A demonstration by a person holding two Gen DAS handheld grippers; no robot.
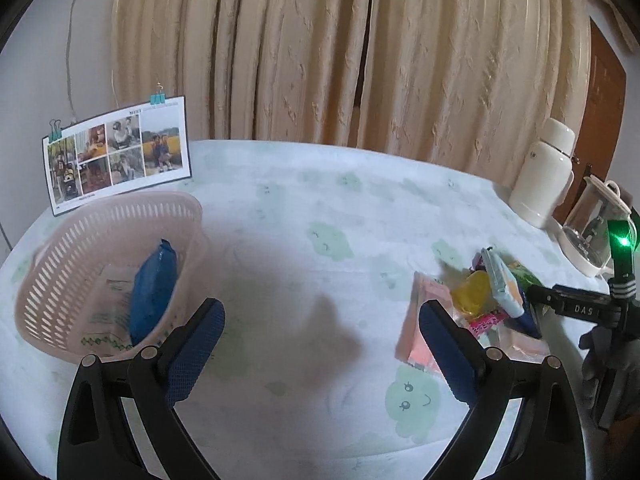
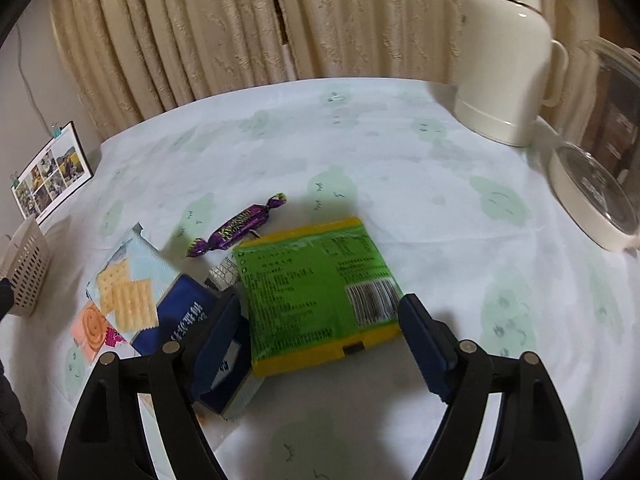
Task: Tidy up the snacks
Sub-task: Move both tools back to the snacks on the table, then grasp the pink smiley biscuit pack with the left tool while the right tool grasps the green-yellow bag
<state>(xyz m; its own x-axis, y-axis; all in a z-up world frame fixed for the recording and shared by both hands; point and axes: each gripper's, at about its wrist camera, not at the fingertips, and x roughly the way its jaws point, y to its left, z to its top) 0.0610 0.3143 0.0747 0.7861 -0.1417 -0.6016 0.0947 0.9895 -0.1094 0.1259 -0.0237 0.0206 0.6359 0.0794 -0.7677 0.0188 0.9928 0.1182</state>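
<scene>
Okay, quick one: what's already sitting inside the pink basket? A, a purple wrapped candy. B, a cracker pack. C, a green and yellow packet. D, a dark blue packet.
D: the left wrist view shows a dark blue packet leaning inside the pink basket.

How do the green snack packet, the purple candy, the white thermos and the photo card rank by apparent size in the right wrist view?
1. white thermos
2. green snack packet, nearly as large, though it lies closest to the camera
3. photo card
4. purple candy, close to the card, so that order is unsure
</scene>
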